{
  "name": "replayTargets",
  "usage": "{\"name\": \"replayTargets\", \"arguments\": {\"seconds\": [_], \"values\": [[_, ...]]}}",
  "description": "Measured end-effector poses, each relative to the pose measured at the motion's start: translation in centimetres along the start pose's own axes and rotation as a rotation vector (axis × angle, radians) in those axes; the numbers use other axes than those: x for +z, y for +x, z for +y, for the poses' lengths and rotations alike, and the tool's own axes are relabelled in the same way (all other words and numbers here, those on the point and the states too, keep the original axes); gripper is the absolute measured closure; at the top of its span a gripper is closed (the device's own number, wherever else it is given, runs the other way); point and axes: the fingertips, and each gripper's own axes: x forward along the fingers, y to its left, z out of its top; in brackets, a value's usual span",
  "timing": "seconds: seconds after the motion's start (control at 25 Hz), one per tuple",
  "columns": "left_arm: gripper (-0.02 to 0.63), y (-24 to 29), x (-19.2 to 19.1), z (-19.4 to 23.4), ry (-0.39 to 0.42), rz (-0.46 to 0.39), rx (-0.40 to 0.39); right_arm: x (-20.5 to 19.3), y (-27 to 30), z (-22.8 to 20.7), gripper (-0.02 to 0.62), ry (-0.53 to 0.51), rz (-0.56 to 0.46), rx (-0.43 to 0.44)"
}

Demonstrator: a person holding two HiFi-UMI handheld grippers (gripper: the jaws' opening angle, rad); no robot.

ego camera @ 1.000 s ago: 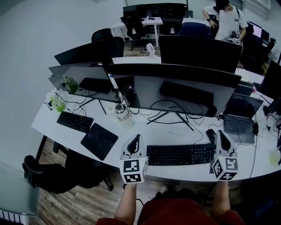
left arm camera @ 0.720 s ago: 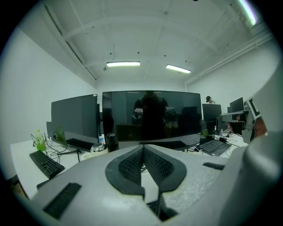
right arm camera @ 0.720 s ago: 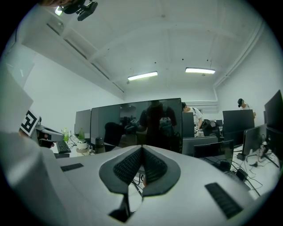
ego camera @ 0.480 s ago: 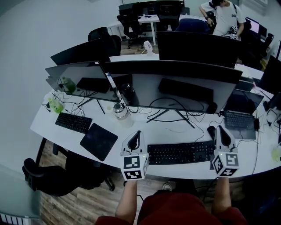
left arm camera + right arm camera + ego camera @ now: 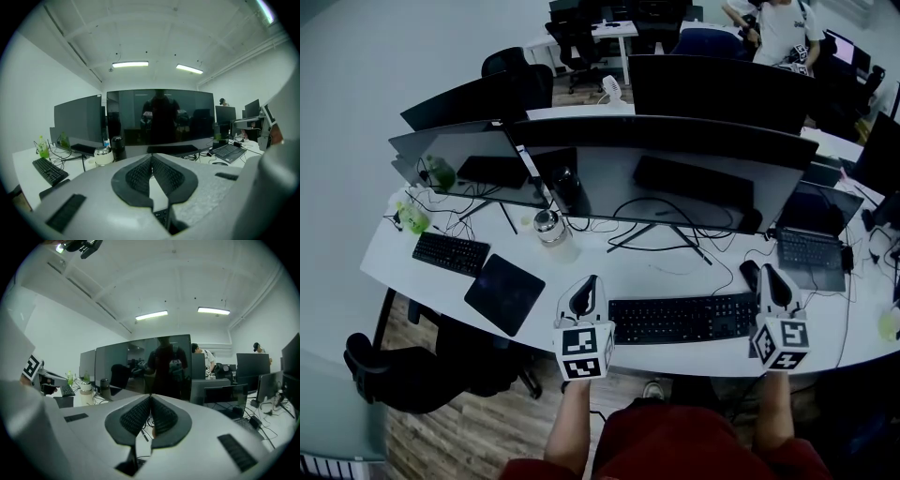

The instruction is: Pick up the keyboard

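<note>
The black keyboard [image 5: 682, 319] lies on the white desk [image 5: 609, 272] in front of the wide curved monitor. My left gripper [image 5: 589, 282] hangs just off the keyboard's left end and my right gripper [image 5: 768, 272] at its right end; each points toward the monitor. Both are shut with nothing between the pads. In the left gripper view the left gripper [image 5: 151, 157] has its jaws pressed together, and a few keys of the keyboard [image 5: 161, 216] show under them. The right gripper [image 5: 150, 397] in its own view is shut in the same way. Whether either touches the keyboard I cannot tell.
A black mouse [image 5: 750, 275] lies by the right gripper, with an open laptop [image 5: 811, 248] beyond it. A metal-lidded jar [image 5: 548, 227], a dark mouse pad [image 5: 504, 292] and a second keyboard [image 5: 450, 253] are at left. Cables run under the monitor [image 5: 675, 159]. A person [image 5: 787, 28] stands far behind.
The head view has shifted a little. Both grippers stay shut at the two ends of the keyboard, and the keyboard has not moved.
</note>
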Motion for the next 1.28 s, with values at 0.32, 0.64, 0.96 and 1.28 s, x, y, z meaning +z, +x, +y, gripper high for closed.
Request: {"name": "replayTargets", "arguments": {"seconds": [0.32, 0.64, 0.96, 1.28], "values": [[0.544, 1.3, -6.1, -1.2, -0.039, 0.167, -0.056, -6.9, 1.0, -0.4, 0.552, 0.04, 0.162, 0.031], [0.398, 2.1, -13.7, -1.9, -0.127, 0.353, -0.095, -14.5, 1.7, -0.9, 0.441, 0.068, 0.353, 0.055], [0.324, 2.6, -19.0, -2.3, -0.192, 0.478, -0.125, -21.7, 1.3, -2.1, 0.32, 0.109, 0.545, 0.069], [0.274, 2.9, -21.5, -3.4, -0.251, 0.55, -0.162, -26.0, 1.1, -3.6, 0.234, 0.165, 0.669, 0.064]]}}
